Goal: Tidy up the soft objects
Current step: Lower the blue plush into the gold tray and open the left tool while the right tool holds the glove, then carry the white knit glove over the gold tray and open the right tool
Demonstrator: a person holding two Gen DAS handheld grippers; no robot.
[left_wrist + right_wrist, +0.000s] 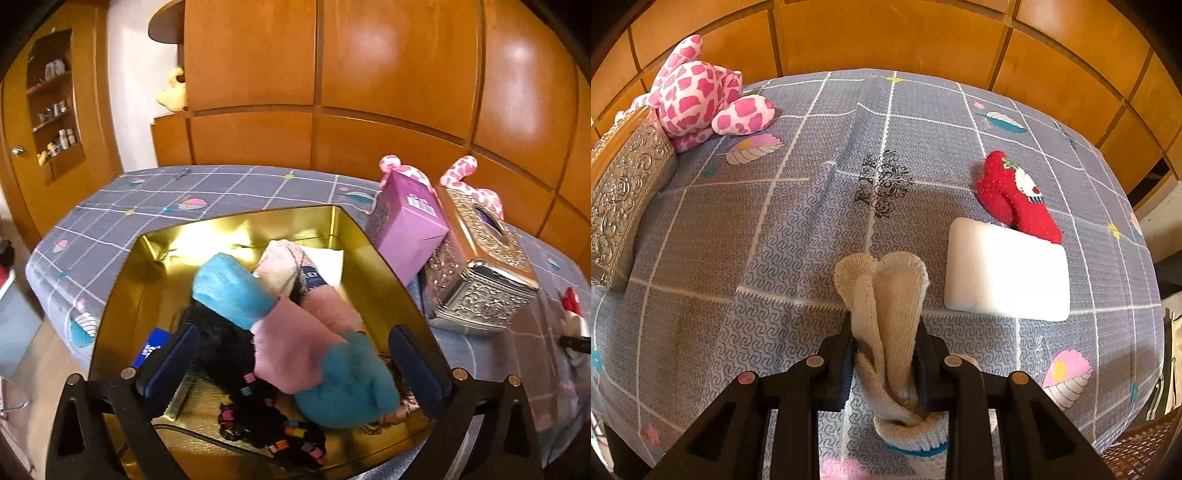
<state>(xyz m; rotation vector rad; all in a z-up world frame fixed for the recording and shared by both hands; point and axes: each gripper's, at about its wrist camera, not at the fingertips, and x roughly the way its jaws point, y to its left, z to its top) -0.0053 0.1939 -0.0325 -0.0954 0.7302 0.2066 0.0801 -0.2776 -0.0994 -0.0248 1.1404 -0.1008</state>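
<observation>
In the left wrist view a gold tin box (125, 273) stands on the bed and holds several soft items: a blue and pink fuzzy sock (288, 332), a black fluffy item with coloured tags (236, 387) and a pink and cream bundle (284, 269). My left gripper (291, 358) is open above the box, its fingers on either side of the blue and pink sock without pinching it. In the right wrist view my right gripper (884, 332) is shut on a beige knitted sock (890, 295) above the bedspread. A red fuzzy sock (1012, 195) and a white sponge block (1004, 269) lie to the right.
A purple carton (406, 229) and an ornate metal tissue box (476, 273) stand right of the tin. A pink spotted plush toy (701, 92) lies behind the tissue box (624, 192). Wooden wardrobe panels (332, 74) back the grey patterned bedspread (775, 240).
</observation>
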